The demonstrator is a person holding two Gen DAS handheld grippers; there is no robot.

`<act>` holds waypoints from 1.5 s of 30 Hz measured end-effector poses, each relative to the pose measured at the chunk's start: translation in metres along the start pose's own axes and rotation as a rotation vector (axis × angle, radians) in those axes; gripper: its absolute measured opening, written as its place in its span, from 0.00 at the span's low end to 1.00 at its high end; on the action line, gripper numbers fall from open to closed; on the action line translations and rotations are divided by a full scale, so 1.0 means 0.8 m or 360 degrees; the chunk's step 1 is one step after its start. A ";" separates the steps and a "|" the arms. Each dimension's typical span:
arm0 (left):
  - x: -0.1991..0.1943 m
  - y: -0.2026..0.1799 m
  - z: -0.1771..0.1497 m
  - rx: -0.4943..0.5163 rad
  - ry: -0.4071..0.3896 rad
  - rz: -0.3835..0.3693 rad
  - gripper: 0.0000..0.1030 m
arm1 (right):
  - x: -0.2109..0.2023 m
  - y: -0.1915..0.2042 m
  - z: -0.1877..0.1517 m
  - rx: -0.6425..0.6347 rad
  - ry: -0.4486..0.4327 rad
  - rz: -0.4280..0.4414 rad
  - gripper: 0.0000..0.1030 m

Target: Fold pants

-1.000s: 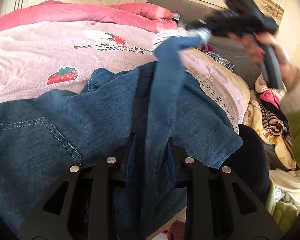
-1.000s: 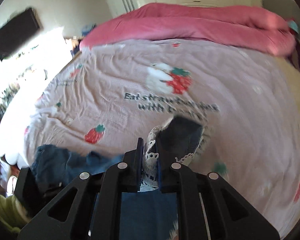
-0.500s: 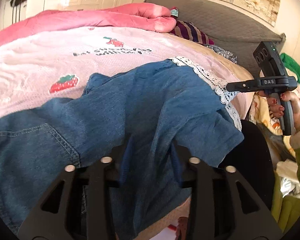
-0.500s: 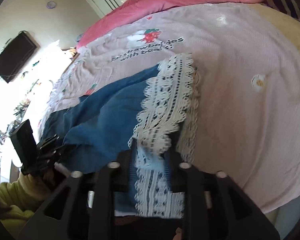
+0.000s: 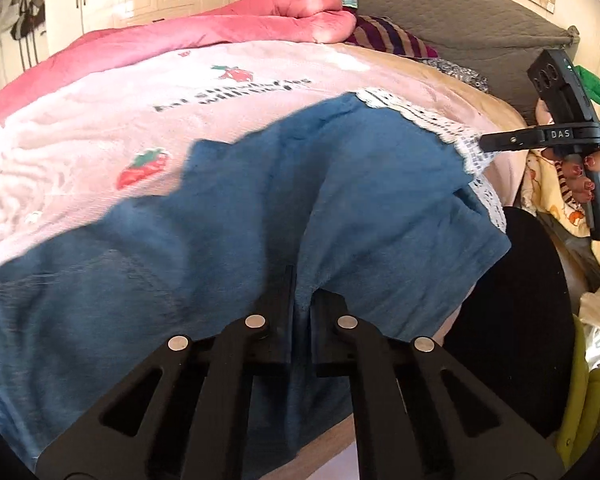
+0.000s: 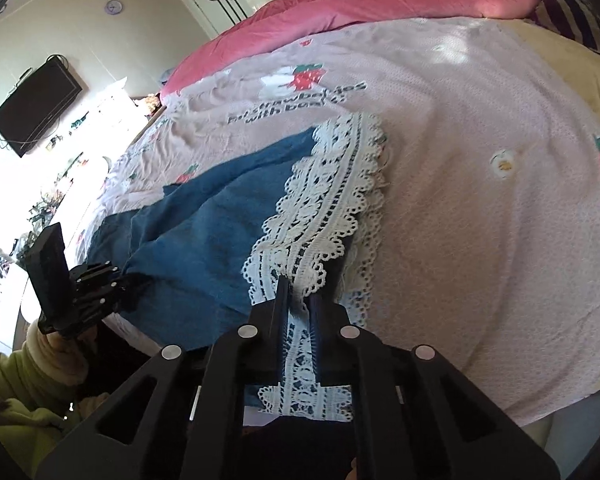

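Blue denim pants with white lace hems lie across the near edge of a bed. My left gripper is shut on a pinch of the denim at the near edge. My right gripper is shut on the lace hem of a leg. In the left wrist view the right gripper sits at the lace hem on the far right. In the right wrist view the left gripper holds the denim at the left.
The bed has a pink strawberry-print sheet and a rolled pink duvet at the far side. A grey headboard and striped cushion stand at the back right. Piled clothes lie off the bed's right edge.
The leg that my right gripper held up in the air has been brought down and spread flat on the bed. Both grippers have closed tighter on the cloth.
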State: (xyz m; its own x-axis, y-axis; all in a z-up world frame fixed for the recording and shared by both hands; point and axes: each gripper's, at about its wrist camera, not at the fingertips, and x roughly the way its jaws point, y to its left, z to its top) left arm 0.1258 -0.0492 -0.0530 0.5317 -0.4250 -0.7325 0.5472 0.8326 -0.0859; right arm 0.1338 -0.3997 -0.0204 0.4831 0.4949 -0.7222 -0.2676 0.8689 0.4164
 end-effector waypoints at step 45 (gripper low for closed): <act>-0.073 -0.006 -0.040 0.0111 0.0002 -0.0016 0.00 | -0.032 0.038 -0.066 -0.0304 0.0078 0.0044 0.07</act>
State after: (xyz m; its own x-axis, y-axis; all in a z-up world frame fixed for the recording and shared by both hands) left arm 0.0716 -0.0169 -0.0316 0.5254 -0.4326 -0.7327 0.5959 0.8017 -0.0461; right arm 0.0696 -0.3859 -0.0185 0.4332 0.5145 -0.7400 -0.4359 0.8382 0.3276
